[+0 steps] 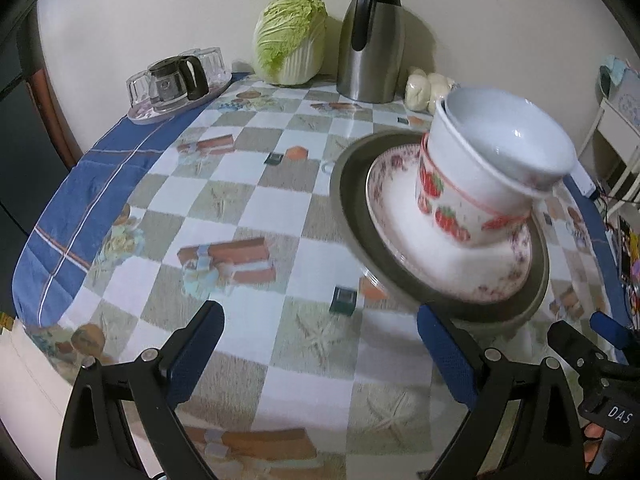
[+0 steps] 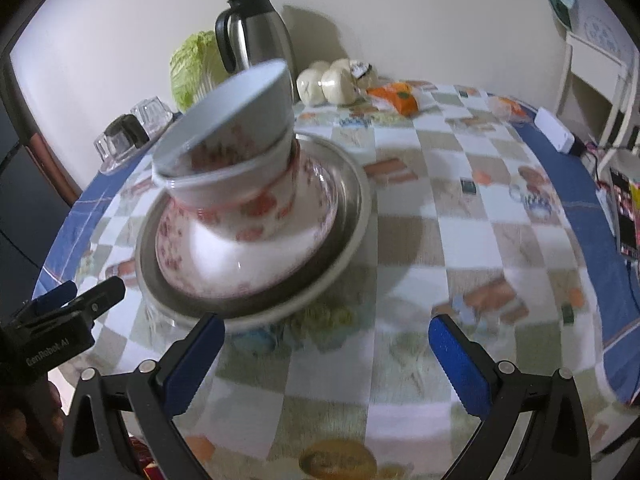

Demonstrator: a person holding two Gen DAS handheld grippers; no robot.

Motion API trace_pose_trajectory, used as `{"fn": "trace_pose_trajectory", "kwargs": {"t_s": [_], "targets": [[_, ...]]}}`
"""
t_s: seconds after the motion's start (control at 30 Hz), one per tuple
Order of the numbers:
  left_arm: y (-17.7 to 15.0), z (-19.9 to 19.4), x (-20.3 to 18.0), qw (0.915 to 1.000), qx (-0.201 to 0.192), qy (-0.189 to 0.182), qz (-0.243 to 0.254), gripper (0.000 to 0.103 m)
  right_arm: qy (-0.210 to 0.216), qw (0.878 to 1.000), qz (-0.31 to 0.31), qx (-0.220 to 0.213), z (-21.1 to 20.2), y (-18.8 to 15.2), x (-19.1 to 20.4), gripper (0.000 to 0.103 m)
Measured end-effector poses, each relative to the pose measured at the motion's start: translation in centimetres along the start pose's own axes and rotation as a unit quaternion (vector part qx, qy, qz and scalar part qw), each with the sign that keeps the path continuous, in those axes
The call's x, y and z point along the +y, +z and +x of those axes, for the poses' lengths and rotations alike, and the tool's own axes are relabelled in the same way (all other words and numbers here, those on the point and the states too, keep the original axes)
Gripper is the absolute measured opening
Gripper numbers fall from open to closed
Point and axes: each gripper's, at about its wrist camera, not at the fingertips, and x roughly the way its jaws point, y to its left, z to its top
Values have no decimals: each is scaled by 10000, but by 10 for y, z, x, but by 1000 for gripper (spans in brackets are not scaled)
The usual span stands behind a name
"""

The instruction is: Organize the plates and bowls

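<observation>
On the checked tablecloth (image 1: 256,216) sits a stack: a dark grey plate (image 1: 352,216) at the bottom, a flowered plate (image 1: 404,216) on it, then a strawberry bowl (image 1: 452,204) with a plain white bowl (image 1: 516,140) nested in it, tilted. The left gripper (image 1: 320,336) hangs over the cloth just beside the stack, jaws wide apart with nothing between them; its right finger is near the grey plate's rim. The right gripper (image 2: 326,340) is likewise spread wide and empty, its left finger just by the rim (both views are blurred). Along the wall stand a cabbage (image 1: 290,38), a steel jug (image 1: 372,36), buns (image 2: 326,84) and a tray of glasses (image 1: 176,80)
</observation>
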Motion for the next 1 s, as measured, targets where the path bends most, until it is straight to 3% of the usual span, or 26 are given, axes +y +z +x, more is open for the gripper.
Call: {"fn": "trace_pose_trajectory", "kwargs": {"t_s": [0.27, 0.5, 0.7, 1.0], "targets": [[-24, -12, 2, 9994, -249, 211, 98, 97, -22, 10000, -23, -61, -10, -28, -2, 103], [-25, -19, -7, 9974, -430, 546, 210, 97, 94, 9996, -71, -245, -22, -25, -5, 103], [-20, -21, -18, 9955, -495, 773, 215, 97, 293, 9995, 11, -153, -17, -26, -14, 103], [-19, -24, -23, 9956, -525, 771, 72, 97, 350, 9993, -86, -114, -14, -31, -20, 103]]}}
